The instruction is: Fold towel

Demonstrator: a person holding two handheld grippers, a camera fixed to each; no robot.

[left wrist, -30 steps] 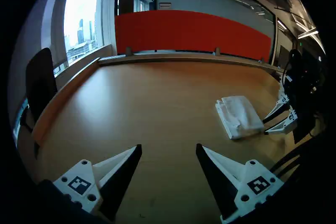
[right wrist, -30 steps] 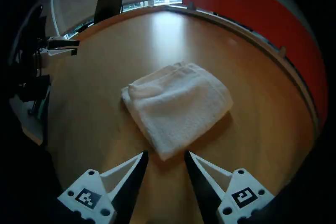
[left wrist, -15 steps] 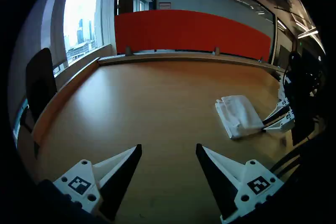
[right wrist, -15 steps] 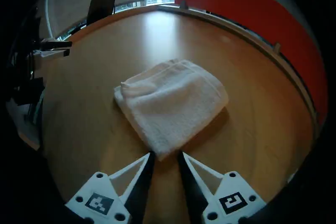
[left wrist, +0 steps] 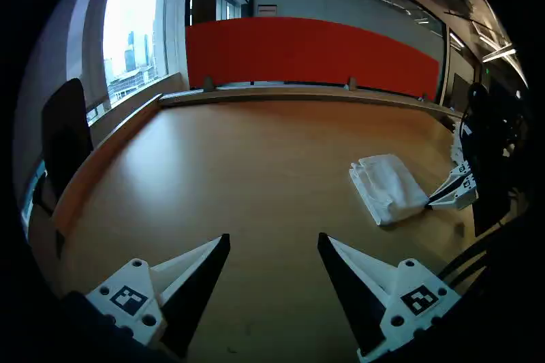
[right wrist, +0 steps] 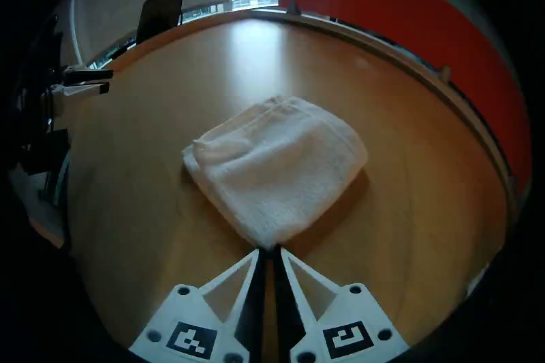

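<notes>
A white towel [right wrist: 276, 165], folded into a thick rectangle, lies on the wooden table [right wrist: 422, 179]. My right gripper [right wrist: 270, 252] sits at the towel's nearest corner with its fingers drawn together, pinching that corner. In the left gripper view the towel [left wrist: 388, 186] lies far to the right, with the right gripper [left wrist: 430, 203] touching its near end. My left gripper [left wrist: 272, 244] hovers open above bare tabletop with nothing between its fingers. In the right gripper view the left gripper [right wrist: 103, 80] is at the far left edge, well away from the towel.
A red partition [left wrist: 306, 50] runs along the table's far edge. A dark chair [left wrist: 65, 131] stands by the window on the left. A person in dark clothing [left wrist: 494, 145] stands at the right edge of the table.
My right gripper's fingers have closed from a wide gap to nearly touching, at the towel's near corner. The left gripper and the towel have stayed put.
</notes>
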